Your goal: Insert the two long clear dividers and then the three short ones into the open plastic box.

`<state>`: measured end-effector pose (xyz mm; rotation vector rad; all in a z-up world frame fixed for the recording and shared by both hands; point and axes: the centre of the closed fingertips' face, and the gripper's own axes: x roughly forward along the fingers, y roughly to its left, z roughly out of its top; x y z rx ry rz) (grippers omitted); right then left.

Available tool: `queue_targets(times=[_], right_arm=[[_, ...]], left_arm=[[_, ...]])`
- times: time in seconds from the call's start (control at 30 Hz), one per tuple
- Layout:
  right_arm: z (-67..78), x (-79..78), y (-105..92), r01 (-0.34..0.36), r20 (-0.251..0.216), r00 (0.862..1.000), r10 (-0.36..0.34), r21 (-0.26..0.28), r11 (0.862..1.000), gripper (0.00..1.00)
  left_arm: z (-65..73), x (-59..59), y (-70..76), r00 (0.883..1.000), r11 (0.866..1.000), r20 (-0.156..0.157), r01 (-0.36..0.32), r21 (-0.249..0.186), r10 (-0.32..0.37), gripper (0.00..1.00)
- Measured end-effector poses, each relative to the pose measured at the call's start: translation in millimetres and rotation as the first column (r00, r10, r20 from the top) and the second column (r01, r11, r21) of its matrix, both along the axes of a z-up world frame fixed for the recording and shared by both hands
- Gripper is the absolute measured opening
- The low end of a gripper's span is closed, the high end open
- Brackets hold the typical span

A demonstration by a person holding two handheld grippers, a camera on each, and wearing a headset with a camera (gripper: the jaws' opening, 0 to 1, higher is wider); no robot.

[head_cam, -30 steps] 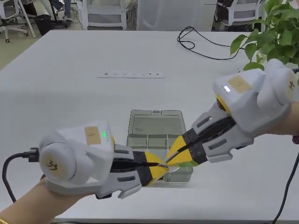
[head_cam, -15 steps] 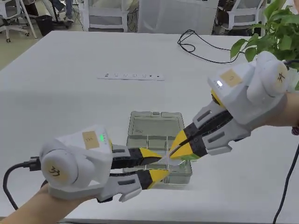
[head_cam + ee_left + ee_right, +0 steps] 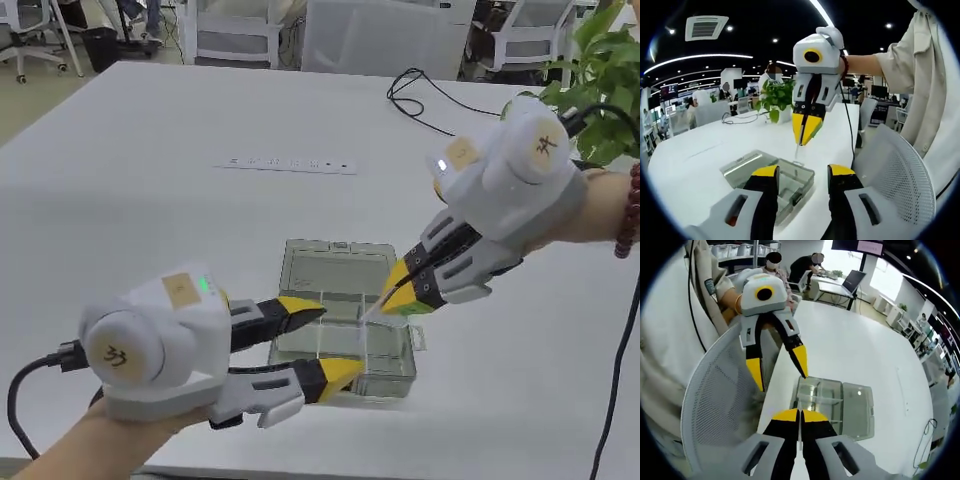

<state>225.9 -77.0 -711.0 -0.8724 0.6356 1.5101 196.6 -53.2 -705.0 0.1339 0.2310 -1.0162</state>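
Note:
The open clear plastic box (image 3: 384,371) lies near the table's front edge, lid (image 3: 335,267) folded back; some dividers stand inside it. My right gripper (image 3: 401,296) hovers over the box's right part, shut on a small clear divider (image 3: 372,312) that hangs from its tips. In the left gripper view that divider (image 3: 797,150) dangles under the right gripper (image 3: 807,136), above the box (image 3: 790,187). My left gripper (image 3: 326,342) is open at the box's left side, nothing between its fingers. The right gripper view looks down on the box (image 3: 832,399), its own gripper (image 3: 800,416) and the open left gripper (image 3: 780,375).
A white power strip (image 3: 286,163) lies mid-table. A black cable (image 3: 430,95) loops at the far right beside a green plant (image 3: 603,70). A mesh office chair (image 3: 895,170) stands at the table's near edge. Other chairs stand beyond the far edge.
Both grippers met, shut, over the box front a second ago. The left gripper has opened and drawn back left; the right gripper has risen and moved back with the divider.

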Motion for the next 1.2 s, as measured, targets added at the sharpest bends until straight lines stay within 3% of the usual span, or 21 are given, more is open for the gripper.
queue_targets(times=[0.13,0.4,0.7,0.83,1.2], right_arm=[[-13.2,8.5,-4.1,0.023,0.005,1.0,-0.023,-0.07,0.997,0.02],[-24.4,10.7,-6.0,0.051,-0.021,0.998,-0.055,-0.132,0.99,0.02],[-48.3,24.8,-10.7,0.11,-0.029,0.993,-0.118,-0.208,0.972,0.02],[-52.4,24.6,-10.8,0.125,-0.037,0.99,-0.137,-0.226,0.966,0.02],[-60.5,31.8,-8.4,0.143,-0.044,0.986,-0.16,-0.257,0.956,0.02]], left_arm=[[-1.8,3.4,3.9,1.0,1.0,-0.009,-0.028,-0.012,0.028,0.44],[-5.8,9.6,12.8,0.995,0.996,-0.055,-0.084,-0.042,0.082,0.51],[-12.9,13.2,21.7,0.987,0.989,-0.094,-0.136,-0.052,0.131,0.62],[-14.0,11.7,21.5,0.984,0.988,-0.117,-0.142,-0.064,0.134,0.67],[-17.2,13.0,23.3,0.981,0.987,-0.126,-0.152,-0.047,0.145,0.74]])
